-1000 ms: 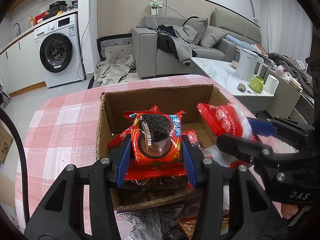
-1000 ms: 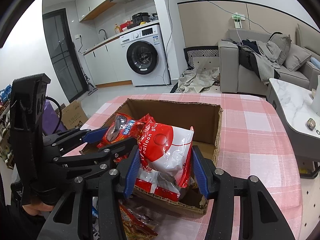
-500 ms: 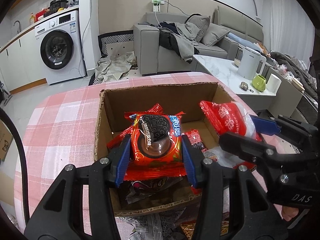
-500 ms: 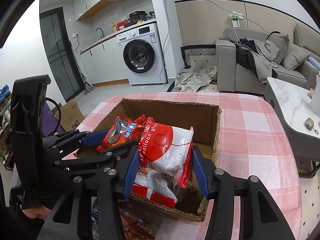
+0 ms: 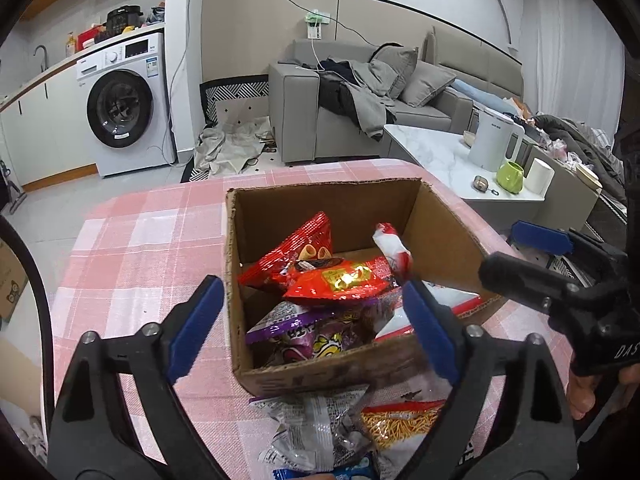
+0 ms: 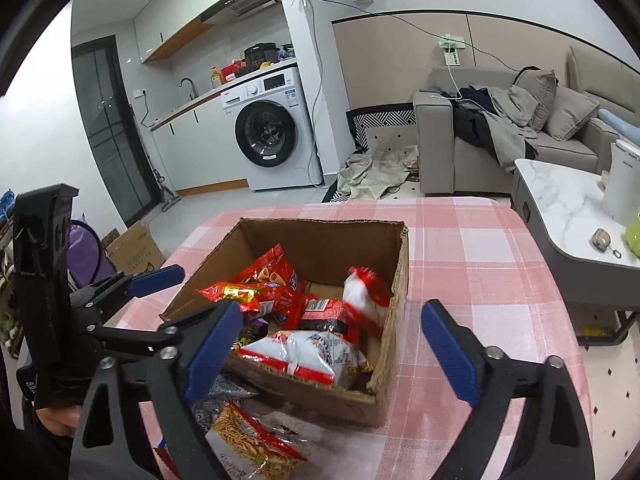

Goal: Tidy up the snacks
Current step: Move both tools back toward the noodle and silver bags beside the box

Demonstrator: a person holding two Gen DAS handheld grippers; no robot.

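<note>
Claws, left (image 5: 312,320) and right (image 6: 332,348), are gaping wide and empty above the cardboard box (image 5: 320,372).
Loose packets are waiting just before the box; reaching low for the noodle-snack bag (image 6: 248,444) seems wise.

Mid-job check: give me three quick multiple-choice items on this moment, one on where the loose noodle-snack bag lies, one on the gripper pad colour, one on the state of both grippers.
1. The noodle-snack bag lies:
A) inside the cardboard box
B) on the tablecloth, in front of the box
C) on the sofa

2. The gripper pads are:
A) blue
B) green
C) yellow

3. The left gripper and right gripper are:
A) both shut on bags
B) one open, one shut
C) both open, empty

Answers:
1 B, it rests outside the cardboard box, near its front wall.
2 A, every pad shows blue.
3 C, both jaws stand spread with nothing between them.
</note>
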